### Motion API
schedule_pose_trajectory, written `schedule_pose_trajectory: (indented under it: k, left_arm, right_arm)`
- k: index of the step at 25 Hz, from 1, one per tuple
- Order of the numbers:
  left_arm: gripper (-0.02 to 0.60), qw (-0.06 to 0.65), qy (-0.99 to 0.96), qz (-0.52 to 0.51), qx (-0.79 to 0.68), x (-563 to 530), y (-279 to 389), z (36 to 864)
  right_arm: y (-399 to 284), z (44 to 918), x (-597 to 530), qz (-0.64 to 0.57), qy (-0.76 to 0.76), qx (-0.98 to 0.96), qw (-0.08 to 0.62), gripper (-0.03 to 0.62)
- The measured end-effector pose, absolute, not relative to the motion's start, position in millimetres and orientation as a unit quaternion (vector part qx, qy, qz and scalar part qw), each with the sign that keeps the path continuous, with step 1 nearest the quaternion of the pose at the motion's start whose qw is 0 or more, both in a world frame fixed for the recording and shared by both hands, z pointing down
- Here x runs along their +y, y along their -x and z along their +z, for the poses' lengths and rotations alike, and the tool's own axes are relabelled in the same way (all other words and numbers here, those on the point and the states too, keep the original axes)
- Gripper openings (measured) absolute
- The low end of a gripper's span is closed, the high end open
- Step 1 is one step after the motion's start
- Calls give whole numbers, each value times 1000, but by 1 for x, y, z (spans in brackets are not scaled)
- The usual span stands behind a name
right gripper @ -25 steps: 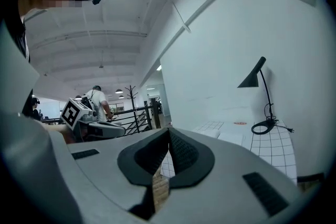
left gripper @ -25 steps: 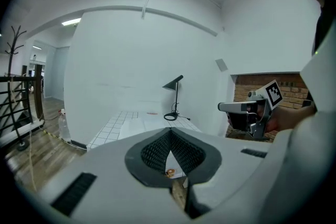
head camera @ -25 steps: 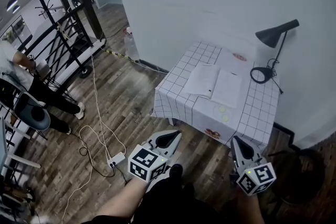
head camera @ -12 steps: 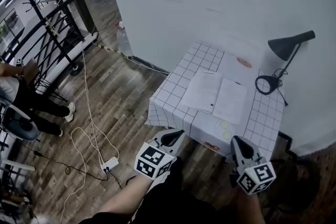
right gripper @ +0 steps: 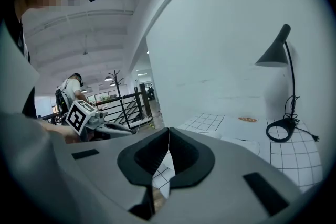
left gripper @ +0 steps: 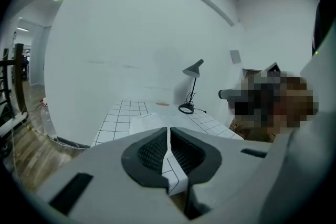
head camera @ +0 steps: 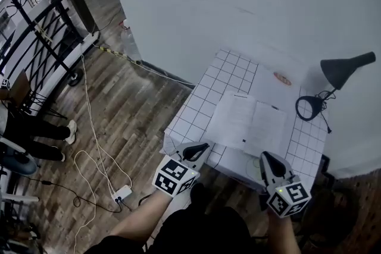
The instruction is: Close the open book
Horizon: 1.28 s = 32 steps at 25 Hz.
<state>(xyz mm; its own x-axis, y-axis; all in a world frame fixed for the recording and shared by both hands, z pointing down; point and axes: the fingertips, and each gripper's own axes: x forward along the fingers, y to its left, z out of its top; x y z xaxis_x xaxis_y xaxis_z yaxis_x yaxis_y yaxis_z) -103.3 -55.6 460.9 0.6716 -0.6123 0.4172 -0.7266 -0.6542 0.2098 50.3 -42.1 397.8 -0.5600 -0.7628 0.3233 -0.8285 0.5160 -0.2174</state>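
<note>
An open book (head camera: 251, 125) with white pages lies flat in the middle of a small table (head camera: 202, 101) under a white, black-checked cloth. In the left gripper view the book (left gripper: 147, 123) shows as a pale sheet just past the jaws. My left gripper (head camera: 199, 148) hangs shut and empty at the table's near left edge, short of the book. My right gripper (head camera: 265, 157) is also shut and empty, at the near edge below the book's right page. Both jaw pairs meet with nothing between them (left gripper: 168, 131) (right gripper: 168, 134).
A black desk lamp (head camera: 333, 83) stands at the table's far right corner, near an orange round mark (head camera: 282, 78) on the cloth. A white wall backs the table. On the wood floor at left lie cables and a power strip (head camera: 121, 193), by black railings (head camera: 41, 50) and a seated person (head camera: 30, 128).
The view has drawn closer to the table, and both grippers have advanced from over the floor to the table's near edge. Both stayed shut.
</note>
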Motion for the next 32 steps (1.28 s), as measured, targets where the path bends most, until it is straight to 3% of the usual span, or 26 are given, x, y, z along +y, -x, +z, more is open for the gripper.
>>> schedule_pose_trajectory:
  k: [6,9,13,21,32]
  left_arm:
    - [6,209,-892,171,-362,-100,93,482]
    - [14,224,-886,183,-361,-123,84,493]
    - [91,249,-874,200,-367,-150,73,511]
    - [181,301,-848,243,-362,-174,70,568]
    - [225,340,-835,279,-330,-194,80,637]
  right_arm:
    - [-55,432,-81,208,-456,-858,114,6]
    - [-67,450,-106,226,-450,-856,118,43]
    - [-78,477,-136,252,-428,-859,126,89]
    - [-64,549,-163,300,-392,-850,183,188]
    - [-53,619,-183,339,-425,-800,253,262]
